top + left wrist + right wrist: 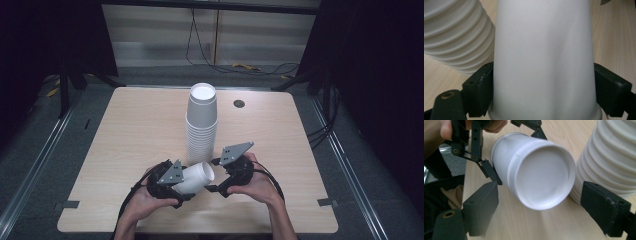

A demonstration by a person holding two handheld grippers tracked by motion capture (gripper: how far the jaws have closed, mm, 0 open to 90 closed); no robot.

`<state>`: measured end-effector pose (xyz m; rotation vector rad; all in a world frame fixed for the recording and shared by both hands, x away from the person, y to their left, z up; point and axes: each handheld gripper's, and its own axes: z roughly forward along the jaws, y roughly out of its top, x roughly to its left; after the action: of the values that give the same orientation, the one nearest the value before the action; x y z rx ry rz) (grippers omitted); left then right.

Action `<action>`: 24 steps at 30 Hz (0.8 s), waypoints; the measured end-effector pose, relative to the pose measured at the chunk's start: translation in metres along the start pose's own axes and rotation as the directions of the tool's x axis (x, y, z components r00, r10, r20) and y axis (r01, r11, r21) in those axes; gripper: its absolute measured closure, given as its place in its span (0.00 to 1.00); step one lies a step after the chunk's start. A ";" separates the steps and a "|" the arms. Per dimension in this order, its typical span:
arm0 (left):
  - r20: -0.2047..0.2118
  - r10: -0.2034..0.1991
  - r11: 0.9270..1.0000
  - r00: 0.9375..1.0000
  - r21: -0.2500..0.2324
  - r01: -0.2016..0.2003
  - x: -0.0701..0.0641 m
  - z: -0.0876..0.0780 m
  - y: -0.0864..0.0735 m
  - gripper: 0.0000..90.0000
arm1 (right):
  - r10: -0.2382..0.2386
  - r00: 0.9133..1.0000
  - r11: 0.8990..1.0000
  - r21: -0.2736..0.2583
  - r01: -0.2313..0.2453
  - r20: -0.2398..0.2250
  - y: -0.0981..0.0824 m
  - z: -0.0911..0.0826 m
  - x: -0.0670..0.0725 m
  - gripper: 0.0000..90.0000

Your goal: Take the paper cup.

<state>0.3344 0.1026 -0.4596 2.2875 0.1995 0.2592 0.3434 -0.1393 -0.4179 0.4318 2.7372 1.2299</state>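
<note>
- A single white paper cup [196, 177] lies tipped on its side, just in front of the tall stack of cups [201, 122] that stands upright on the wooden table [130, 130].
- The cup is plain matte white, tapered, with a recessed flat base ringed by a raised rim; that base faces the right gripper's camera.
- A faint vertical seam line runs down the cup's side wall near the base, seen in the right gripper view [534, 177].
- The left gripper [544, 92] has its two black jaws pressed against opposite sides of the cup [544, 60], clamping it close to the stack's near side.
- The right gripper [546, 210] sits just to the right of the cup, its jaws spread wide apart and touching nothing; the cup's base seems to float between them, though depth is hard to judge.
- The stack [614, 152] shows as many nested rolled rims, mouths downward.
</note>
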 end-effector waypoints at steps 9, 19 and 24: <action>0.033 0.034 0.997 0.999 0.065 -0.036 -0.004 0.006 0.007 0.17 | -0.040 0.997 0.996 0.074 0.045 -0.070 0.003 0.012 0.001 0.15; 0.056 0.077 0.991 0.995 0.107 -0.082 -0.007 0.013 0.011 0.17 | -0.041 0.992 0.985 0.159 0.060 -0.119 0.007 0.025 -0.002 0.17; 0.073 0.097 0.985 0.993 0.134 -0.107 -0.009 0.016 0.014 0.17 | -0.053 0.990 0.978 0.192 0.078 -0.133 0.009 0.028 0.001 0.20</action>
<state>0.3304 0.0795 -0.4610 2.4433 0.0679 0.2283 0.3506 -0.1130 -0.4297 0.2864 2.9691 1.0079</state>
